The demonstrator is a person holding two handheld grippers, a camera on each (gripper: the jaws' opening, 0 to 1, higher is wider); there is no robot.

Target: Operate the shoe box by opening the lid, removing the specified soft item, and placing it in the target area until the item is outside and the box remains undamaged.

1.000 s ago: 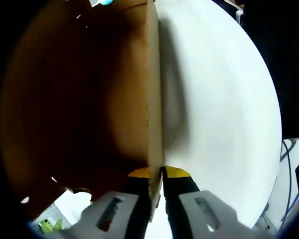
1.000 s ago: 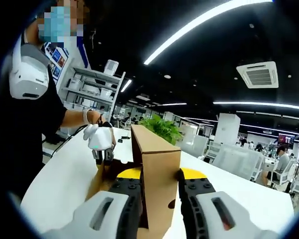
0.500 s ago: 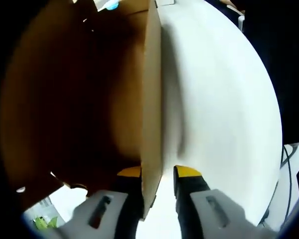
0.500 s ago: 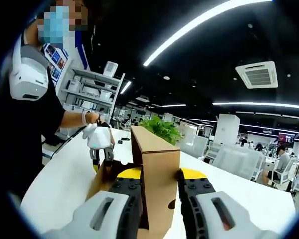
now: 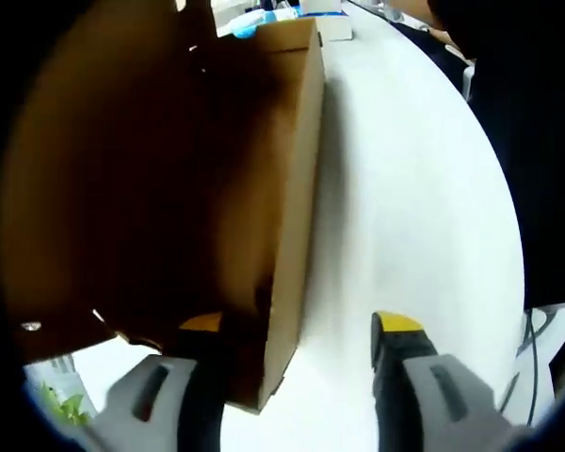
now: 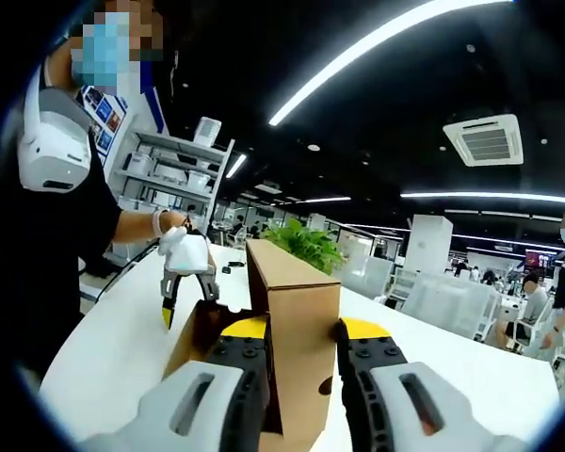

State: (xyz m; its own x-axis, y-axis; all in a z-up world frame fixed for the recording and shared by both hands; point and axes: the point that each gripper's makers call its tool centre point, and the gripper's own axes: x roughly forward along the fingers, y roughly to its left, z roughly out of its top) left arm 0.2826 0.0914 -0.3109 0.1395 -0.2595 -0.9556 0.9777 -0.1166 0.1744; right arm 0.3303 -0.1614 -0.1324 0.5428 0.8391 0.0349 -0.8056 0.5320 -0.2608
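Note:
The brown cardboard shoe box (image 5: 169, 188) lies on a white table, its inside dark in the left gripper view. My left gripper (image 5: 299, 325) is open, with the box's side wall (image 5: 287, 264) standing between its spread yellow-tipped jaws and touching neither. In the right gripper view, my right gripper (image 6: 303, 328) is shut on an upright cardboard panel of the box (image 6: 297, 292). Further back in that view, a gloved hand holds the left gripper (image 6: 188, 303) open just over the box's far end.
The white table (image 5: 405, 188) stretches right of the box and ends in a curved edge with cables (image 5: 537, 330) beyond. A person in black (image 6: 56, 217) stands at the left. A green plant (image 6: 311, 243), shelves (image 6: 174, 174) and office chairs (image 6: 443, 301) lie behind.
My left gripper has let go of the box's side wall and its jaws have spread wide. The right gripper keeps its hold on the upright panel.

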